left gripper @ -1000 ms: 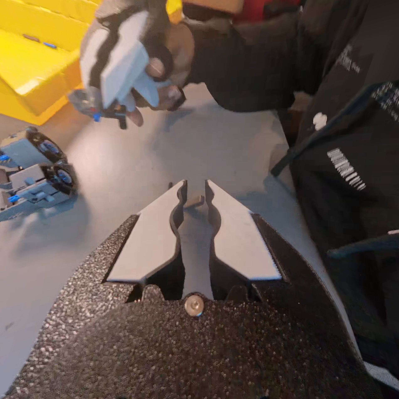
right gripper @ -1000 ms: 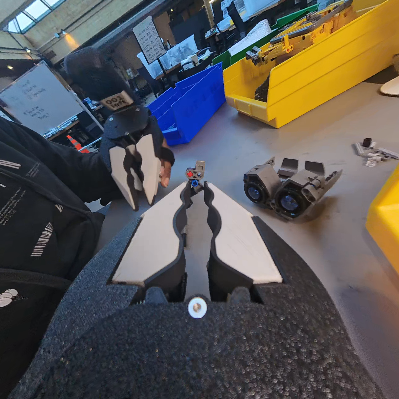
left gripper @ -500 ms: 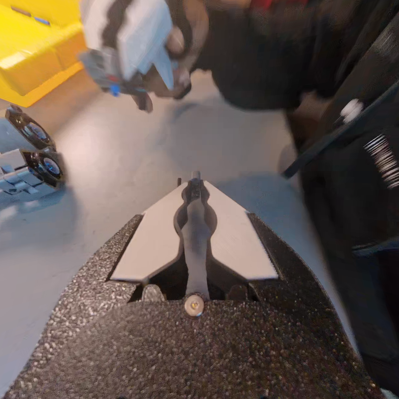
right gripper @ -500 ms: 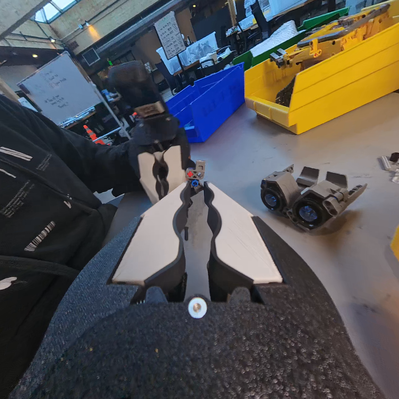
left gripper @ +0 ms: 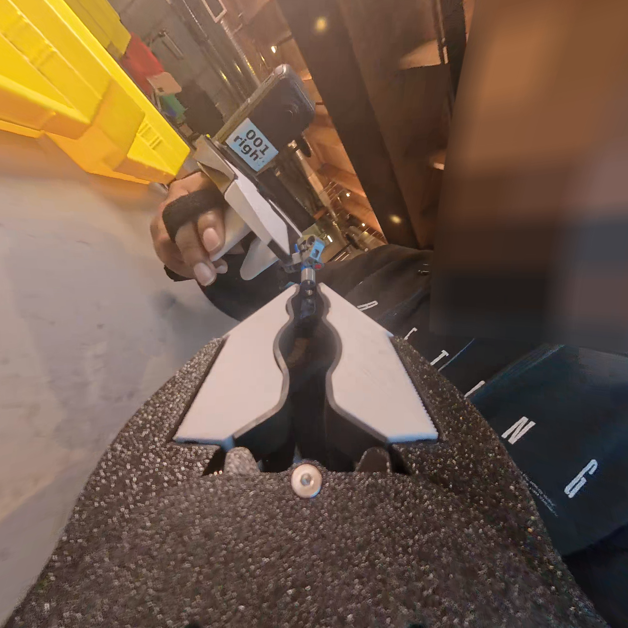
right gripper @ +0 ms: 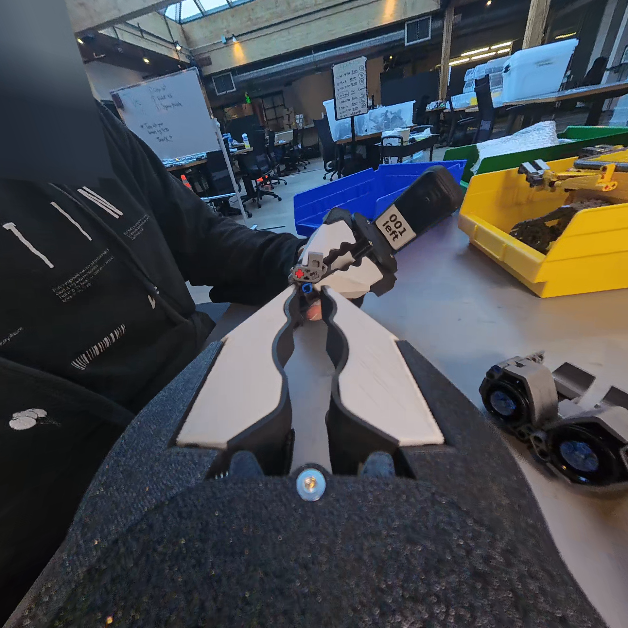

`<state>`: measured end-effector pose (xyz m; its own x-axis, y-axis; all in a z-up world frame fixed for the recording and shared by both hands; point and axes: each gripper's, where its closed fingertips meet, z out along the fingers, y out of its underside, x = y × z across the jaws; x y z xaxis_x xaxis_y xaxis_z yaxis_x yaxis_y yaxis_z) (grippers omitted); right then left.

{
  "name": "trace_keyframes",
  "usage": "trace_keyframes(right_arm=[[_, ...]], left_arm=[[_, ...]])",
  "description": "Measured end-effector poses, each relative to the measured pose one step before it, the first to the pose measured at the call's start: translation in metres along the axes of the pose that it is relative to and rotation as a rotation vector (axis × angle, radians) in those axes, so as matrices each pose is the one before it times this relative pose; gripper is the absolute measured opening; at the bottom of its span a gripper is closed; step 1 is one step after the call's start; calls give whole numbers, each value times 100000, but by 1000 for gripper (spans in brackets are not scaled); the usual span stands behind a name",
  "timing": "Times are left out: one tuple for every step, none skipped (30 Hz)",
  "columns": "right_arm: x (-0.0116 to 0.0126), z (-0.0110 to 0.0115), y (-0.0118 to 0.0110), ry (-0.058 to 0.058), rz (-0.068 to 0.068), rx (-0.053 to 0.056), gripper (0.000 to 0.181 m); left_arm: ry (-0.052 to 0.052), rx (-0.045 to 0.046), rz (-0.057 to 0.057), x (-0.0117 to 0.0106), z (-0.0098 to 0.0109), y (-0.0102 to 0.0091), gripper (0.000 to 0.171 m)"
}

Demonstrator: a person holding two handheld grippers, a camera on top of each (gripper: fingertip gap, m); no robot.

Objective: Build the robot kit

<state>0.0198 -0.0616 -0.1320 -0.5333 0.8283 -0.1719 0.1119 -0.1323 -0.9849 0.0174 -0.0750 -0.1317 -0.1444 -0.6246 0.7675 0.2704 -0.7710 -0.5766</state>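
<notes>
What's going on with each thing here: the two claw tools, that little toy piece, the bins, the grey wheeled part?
left gripper: shut on the small pin.
right gripper: shut on the small brick assembly.
small pin: meets the assembly, held off the table.
grey wheeled part: lying on the table, untouched.
yellow bin: open, holding parts.
blue bin: open; contents unseen.

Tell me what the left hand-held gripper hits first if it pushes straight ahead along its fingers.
The left hand-held gripper, shut on a small dark part, would likely first meet the small grey brick assembly held by the right hand-held gripper; they look almost touching, though depth is uncertain.
</notes>
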Motion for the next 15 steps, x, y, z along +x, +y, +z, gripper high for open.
trace_keyframes(right_arm=[[-70, 4, -89, 223, -963, 45, 10], [3, -19, -30, 329, -621, -118, 10], [41, -51, -59, 148, 19, 336, 10], [70, -52, -21, 38, 464, 411, 10], [53, -46, 24, -298, 765, 239, 10], [51, -29, 103, -387, 903, -73, 10], [102, -23, 123, -171, 891, -35, 10], [149, -1, 166, 80, 922, -152, 10], [100, 42, 125, 6, 834, 187, 10], [16, 23, -18, -364, 574, 775, 10], [120, 4, -20, 499, 217, 410, 10], [145, 5, 49, 836, -498, -195, 10], [17, 1, 62, 24, -307, -142, 10], [35, 4, 17, 112, 102, 202, 10], [112, 3, 35, 562, -24, 67, 10]], left_arm=[[556, 875, -1430, -1, 64, -82, 8], [418, 809, -1342, -16, 42, -87, 7], [348, 870, -1225, -30, 17, -106, 7], [309, 860, -1509, -41, 3, -115, 7], [239, 772, -1789, -82, 10, -79, 7], [219, 932, -1938, -115, 18, -92, 7], [672, 1507, -1730, -38, -1, -148, 7], [906, 1701, -1871, 22, -8, -184, 7], [467, 974, -1686, -54, 4, -86, 7], [351, 580, -953, -49, -19, -29, 7], [-568, 766, -641, -147, -33, -70, 7], [-584, 500, -533, -150, -7, -29, 7], [99, 677, -720, -74, 6, -48, 7], [227, 1478, -1010, -70, 6, -156, 7], [319, 1795, -1243, -76, -20, -196, 7]])
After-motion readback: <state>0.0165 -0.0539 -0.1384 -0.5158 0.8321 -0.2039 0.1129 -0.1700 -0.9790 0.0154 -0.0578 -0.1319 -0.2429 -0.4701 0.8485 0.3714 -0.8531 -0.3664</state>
